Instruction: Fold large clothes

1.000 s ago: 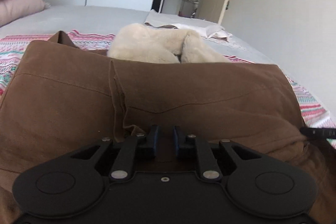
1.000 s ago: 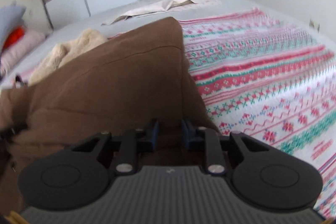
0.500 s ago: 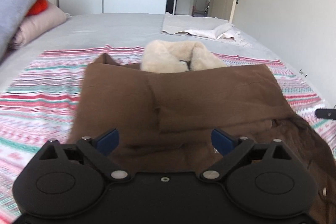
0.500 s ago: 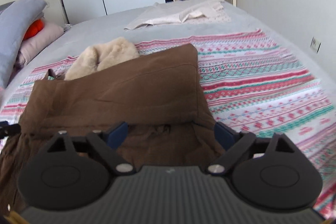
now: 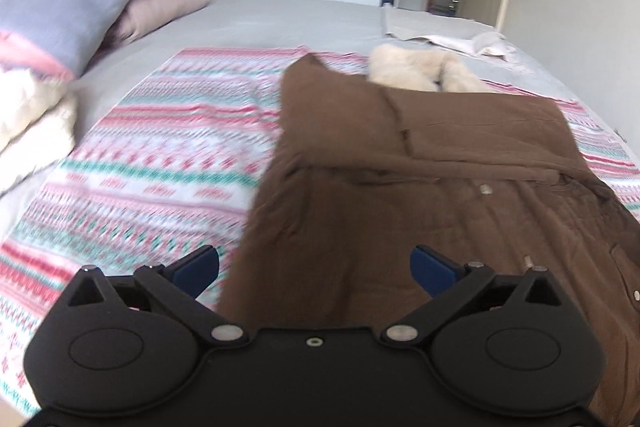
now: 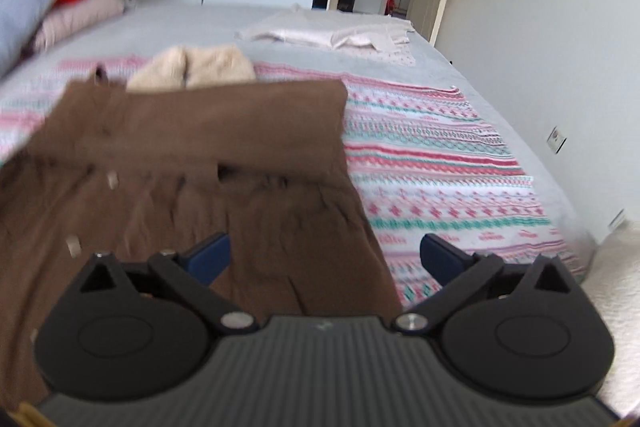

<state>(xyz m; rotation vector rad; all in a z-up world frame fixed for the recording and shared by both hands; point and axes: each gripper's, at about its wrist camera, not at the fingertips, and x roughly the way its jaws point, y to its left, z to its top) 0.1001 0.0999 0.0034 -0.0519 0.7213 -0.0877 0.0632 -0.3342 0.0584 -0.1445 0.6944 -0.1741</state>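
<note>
Both tools are spreading wide and hold nothing. The left tool [image 5: 314, 269] hangs over the near hem of the brown coat [image 5: 420, 187], its blue pads [image 5: 198, 265] clear of the cloth; the right tool [image 6: 325, 257] sits above the coat's right edge. The coat lies on the bed [image 5: 280, 19], its soft matte upper part folded into a flat rectangular slab, pale snaps dotting the rumpled lower half. A cream fleecy collar [image 5: 424, 73] bulges behind it. Underneath is a striped patterned blanket [image 5: 160, 163].
</note>
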